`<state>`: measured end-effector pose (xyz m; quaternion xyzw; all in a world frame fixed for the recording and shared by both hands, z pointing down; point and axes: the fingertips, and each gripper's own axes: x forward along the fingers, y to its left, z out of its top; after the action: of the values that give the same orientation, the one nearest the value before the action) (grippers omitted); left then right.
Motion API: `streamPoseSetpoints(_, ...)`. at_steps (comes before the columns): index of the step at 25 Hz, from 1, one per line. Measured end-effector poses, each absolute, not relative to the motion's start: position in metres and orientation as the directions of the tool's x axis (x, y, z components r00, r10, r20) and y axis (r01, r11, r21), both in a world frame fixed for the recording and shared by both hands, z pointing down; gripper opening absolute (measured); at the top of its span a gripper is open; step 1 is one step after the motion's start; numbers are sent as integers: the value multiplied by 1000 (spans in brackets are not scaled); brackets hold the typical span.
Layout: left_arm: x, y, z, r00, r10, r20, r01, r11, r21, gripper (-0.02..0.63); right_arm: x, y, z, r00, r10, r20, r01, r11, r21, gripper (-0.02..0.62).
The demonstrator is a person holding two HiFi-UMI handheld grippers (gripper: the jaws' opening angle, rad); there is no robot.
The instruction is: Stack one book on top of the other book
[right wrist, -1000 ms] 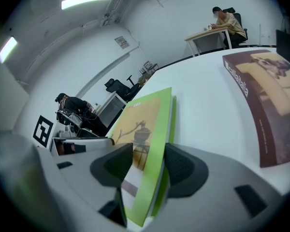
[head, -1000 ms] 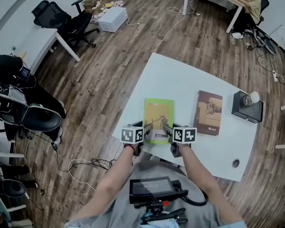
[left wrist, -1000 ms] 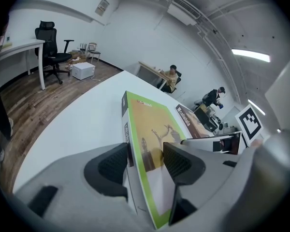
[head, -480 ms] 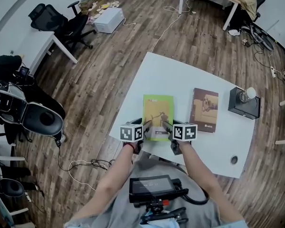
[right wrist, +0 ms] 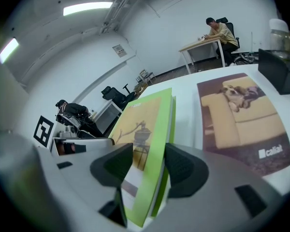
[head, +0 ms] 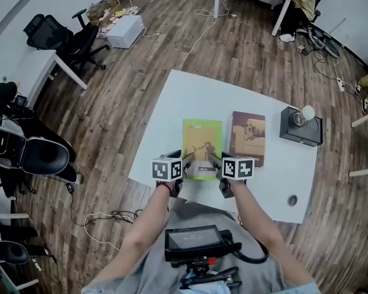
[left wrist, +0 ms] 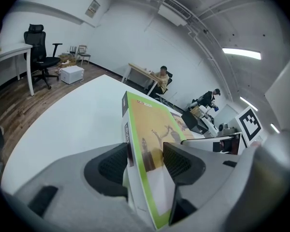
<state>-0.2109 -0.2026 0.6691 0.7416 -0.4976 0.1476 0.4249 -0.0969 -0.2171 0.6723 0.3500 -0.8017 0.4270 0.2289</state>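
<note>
Left gripper (head: 186, 162) clamping green book's (head: 202, 137) near-left corner, right gripper (head: 214, 162) clamping its near-right corner, brown book (head: 248, 137) lying right on table (head: 199, 94).

Bright, even light from ceiling strips (right wrist: 87, 7); faint shadows on the desk (head: 196, 97); strong fisheye bending, dark corners in both gripper views.

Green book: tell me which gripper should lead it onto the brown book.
Right, probably. Both grippers grip the green book at its near edge, but the brown book lies to the side of the right gripper, farther from the left gripper.
</note>
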Motion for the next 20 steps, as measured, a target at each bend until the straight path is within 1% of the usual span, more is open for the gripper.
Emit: streamPoseSetpoints(20, -90, -252, 654, 581, -544, 606, -805, -274, 526, 241, 24, -249, 653, -562, -482, 672, -826, 283, -488, 195)
